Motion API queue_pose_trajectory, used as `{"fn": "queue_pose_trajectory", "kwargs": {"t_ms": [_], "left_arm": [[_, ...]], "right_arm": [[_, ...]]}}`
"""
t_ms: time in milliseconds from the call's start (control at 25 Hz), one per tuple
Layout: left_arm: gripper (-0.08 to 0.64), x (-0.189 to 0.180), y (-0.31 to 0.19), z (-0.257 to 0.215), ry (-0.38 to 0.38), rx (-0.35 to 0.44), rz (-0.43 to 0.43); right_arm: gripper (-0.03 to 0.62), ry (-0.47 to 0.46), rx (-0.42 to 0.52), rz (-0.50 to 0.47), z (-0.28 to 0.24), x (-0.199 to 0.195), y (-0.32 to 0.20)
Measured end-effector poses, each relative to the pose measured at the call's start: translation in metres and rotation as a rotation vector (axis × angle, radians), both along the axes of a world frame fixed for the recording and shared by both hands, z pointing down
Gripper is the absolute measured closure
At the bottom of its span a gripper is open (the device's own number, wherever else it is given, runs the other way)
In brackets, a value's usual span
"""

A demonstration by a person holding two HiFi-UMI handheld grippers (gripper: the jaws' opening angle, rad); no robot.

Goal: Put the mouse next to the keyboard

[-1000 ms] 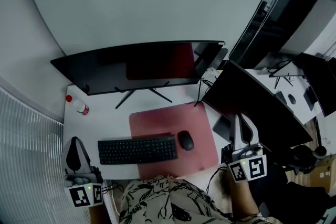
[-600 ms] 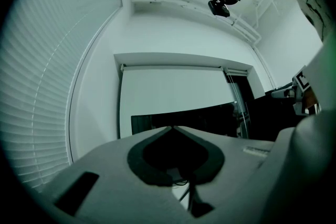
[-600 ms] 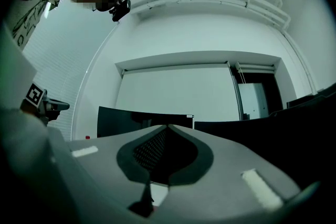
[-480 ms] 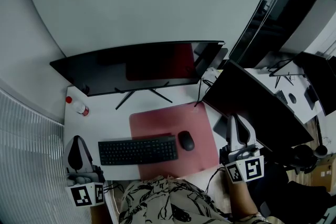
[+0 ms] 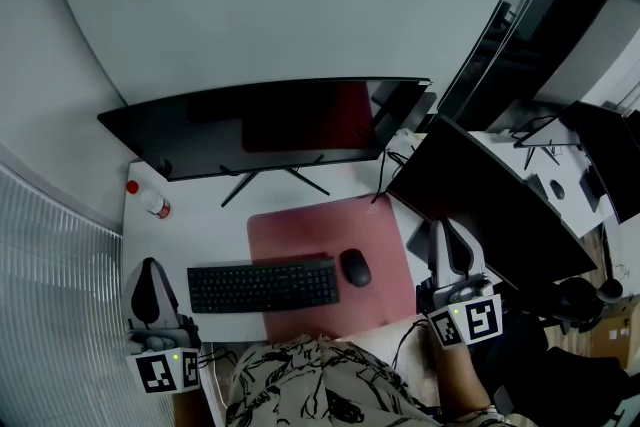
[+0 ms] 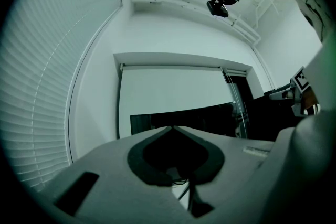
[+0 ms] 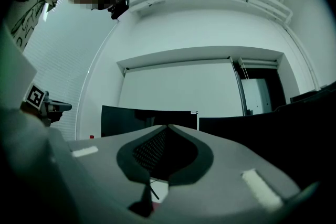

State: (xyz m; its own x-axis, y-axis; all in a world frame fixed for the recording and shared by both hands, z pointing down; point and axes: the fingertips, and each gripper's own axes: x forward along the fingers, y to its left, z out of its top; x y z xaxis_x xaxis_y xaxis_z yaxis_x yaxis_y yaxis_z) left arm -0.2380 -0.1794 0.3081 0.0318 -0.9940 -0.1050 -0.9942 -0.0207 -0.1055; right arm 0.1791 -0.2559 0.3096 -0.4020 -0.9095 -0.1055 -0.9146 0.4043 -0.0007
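Desk front (image 5: 212, 327) behind patterned shirt (image 5: 310, 385); left hand-held gripper (image 5: 150, 267), right hand-held gripper (image 5: 447, 227) both closed, empty.

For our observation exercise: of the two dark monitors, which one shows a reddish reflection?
The wide curved monitor behind the keyboard, which mirrors the red mat. The other monitor, to its right, is plain black.

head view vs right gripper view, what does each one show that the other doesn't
Only the head view shows the keyboard and the mouse just right of it. Only the right gripper view looks along the right gripper's jaws: together, with nothing between them. Both show the curved monitor, the red-capped bottle and the left gripper.
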Motion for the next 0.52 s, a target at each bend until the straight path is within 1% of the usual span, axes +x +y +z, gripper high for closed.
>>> {"fn": "queue_pose_trajectory", "kwargs": {"t_ms": [320, 520], "left_arm": [[0.563, -0.0001, 0.0025, -0.0001, -0.008, -0.004, 0.0], [0.563, -0.0015, 0.0044, -0.0006, 0.003, -0.001, 0.0]], "right_arm": [[0.588, 0.001, -0.012, -0.009, 0.0018, -0.0033, 0.0015], [0.588, 0.002, -0.02, -0.016, 0.0013, -0.0079, 0.0017]]}}
